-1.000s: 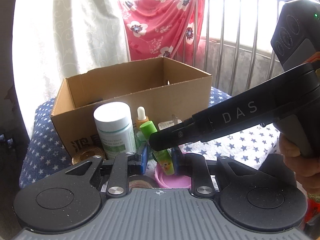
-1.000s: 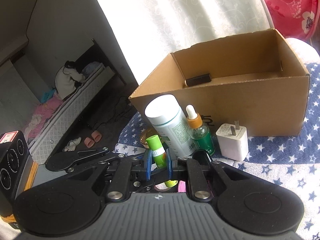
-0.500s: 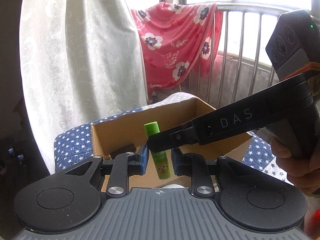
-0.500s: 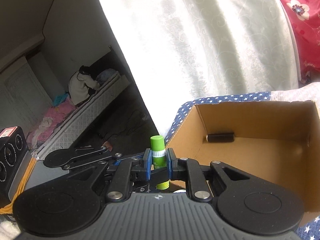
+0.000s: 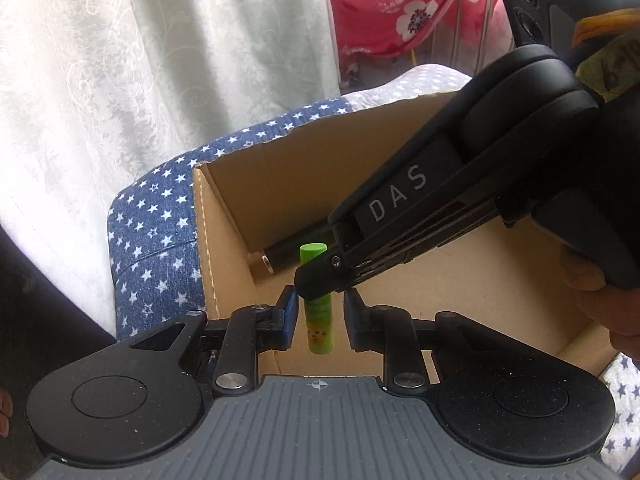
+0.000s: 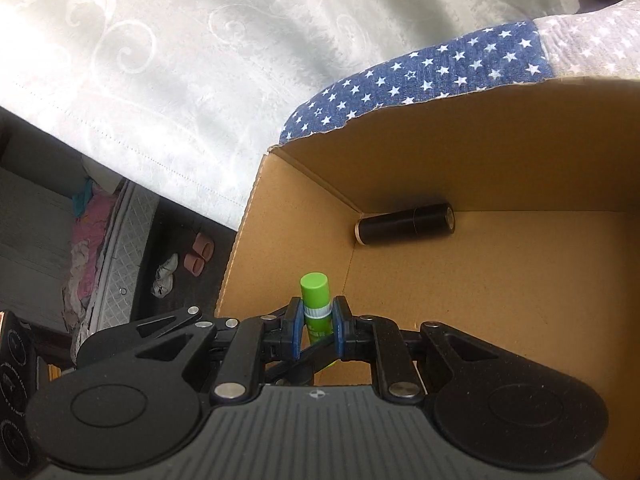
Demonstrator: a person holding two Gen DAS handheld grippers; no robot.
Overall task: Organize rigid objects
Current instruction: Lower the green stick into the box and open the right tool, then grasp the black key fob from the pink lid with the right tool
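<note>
Sunlit white curtain (swirl-patterned) hangs behind a star-print blue cloth; red floral fabric beyond

— Inspector A: Right gripper observed at lower centre. State of the jaws?
— Inspector B: Closed on a green glue stick, pads pressing its white band. Stick upright, green cap above the pads.
— A: Position relative to the cardboard box?
— B: Stick sits over the box's near-left corner, inside the open top.
— A: Contents of the box?
— B: One black cylinder, lying on its side against the far wall, near the left corner.
— A: Surroundings?
— B: Blue star-print cloth behind the box; pale curtain at left; slippers on the floor below.
</note>
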